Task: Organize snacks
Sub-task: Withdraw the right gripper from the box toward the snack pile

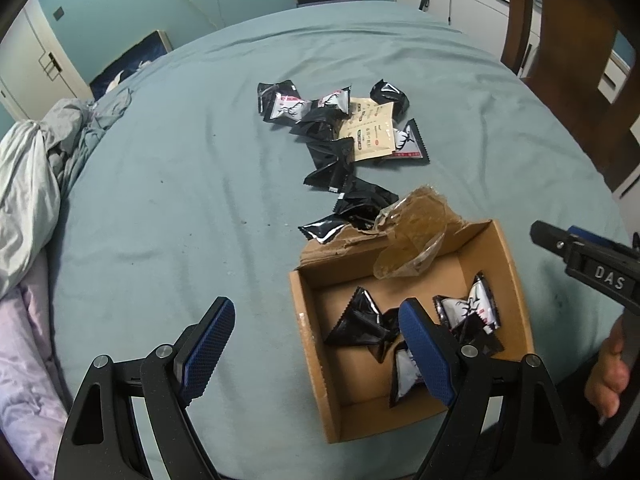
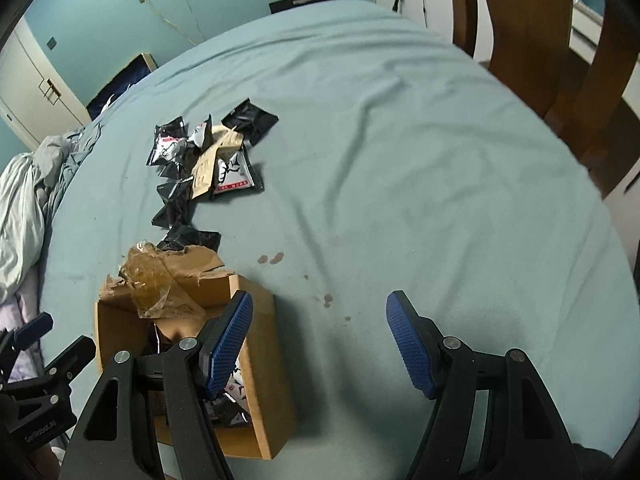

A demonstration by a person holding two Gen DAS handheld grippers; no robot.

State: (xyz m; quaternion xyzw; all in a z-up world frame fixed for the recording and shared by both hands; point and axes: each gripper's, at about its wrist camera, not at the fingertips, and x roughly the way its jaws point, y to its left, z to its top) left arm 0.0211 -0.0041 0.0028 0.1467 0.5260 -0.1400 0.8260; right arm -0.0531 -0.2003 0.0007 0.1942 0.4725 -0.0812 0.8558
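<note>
An open cardboard box (image 1: 516,280) lies on a teal sheet and holds several black and white snack packets (image 1: 362,322). It also shows in the right wrist view (image 2: 264,360). A loose pile of black, white and tan snack packets (image 1: 336,128) lies beyond the box, also seen in the right wrist view (image 2: 208,160). My left gripper (image 1: 316,352) is open and empty, its right finger over the box. My right gripper (image 2: 320,344) is open and empty, its left finger over the box's right wall. The right gripper shows at the right edge of the left wrist view (image 1: 580,256).
Torn flap with crumpled tape (image 1: 416,236) hangs over the box's far wall. Bunched bedding (image 1: 36,184) lies at the left. A wooden chair (image 2: 540,40) stands at the far right. Small reddish stains (image 2: 276,258) mark the sheet near the box.
</note>
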